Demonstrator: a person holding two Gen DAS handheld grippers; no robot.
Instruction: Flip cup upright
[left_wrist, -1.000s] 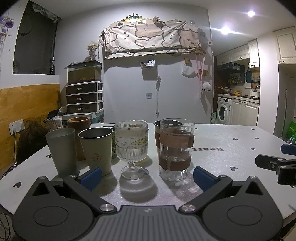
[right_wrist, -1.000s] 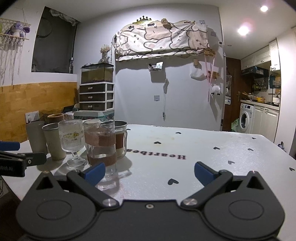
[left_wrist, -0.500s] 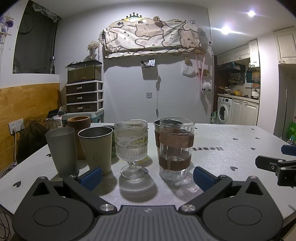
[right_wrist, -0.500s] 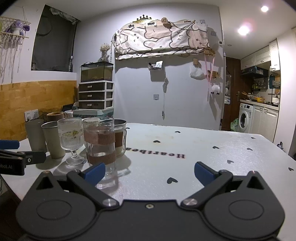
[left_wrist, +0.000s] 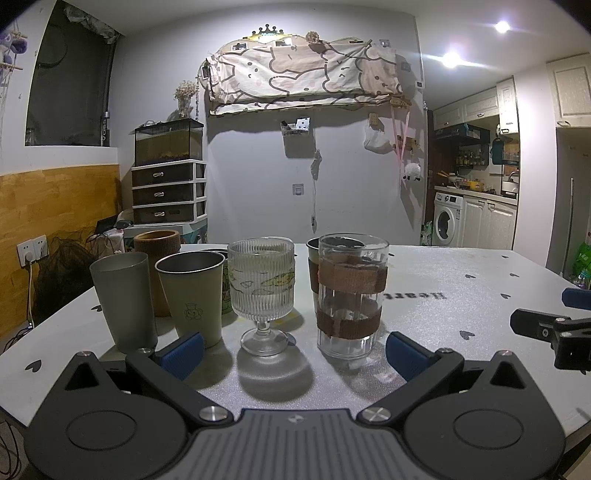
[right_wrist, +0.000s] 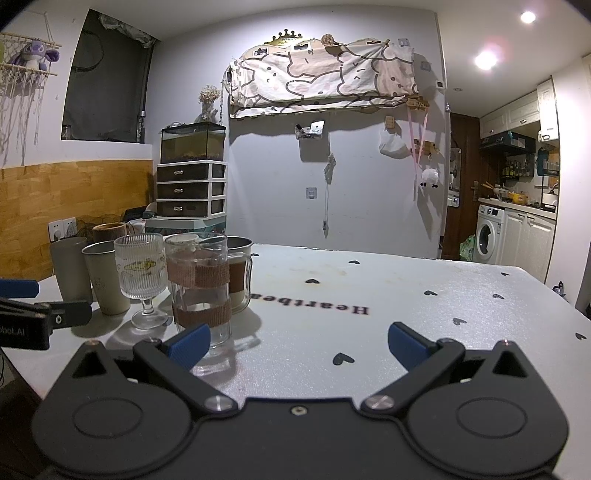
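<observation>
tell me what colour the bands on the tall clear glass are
Brown, two fabric-like bands around the tall clear glass; clearest in the left wrist view.

Lived-in home, open to a kitchen. Right of frame: washing machine (left_wrist: 447, 219) under a counter, white cabinets (left_wrist: 488, 100) above. Centre left: plastic drawer unit (left_wrist: 168, 192) topped by a fish tank (left_wrist: 168, 143). Top centre: cartoon-print cloth (left_wrist: 303, 75) on the wall. Foreground: heart-patterned table (left_wrist: 461, 291).

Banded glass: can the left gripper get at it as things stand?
Probably yes. The left gripper is open, and the banded glass stands just ahead between its fingers' lines; the goblet beside it is close and might get bumped.
</observation>
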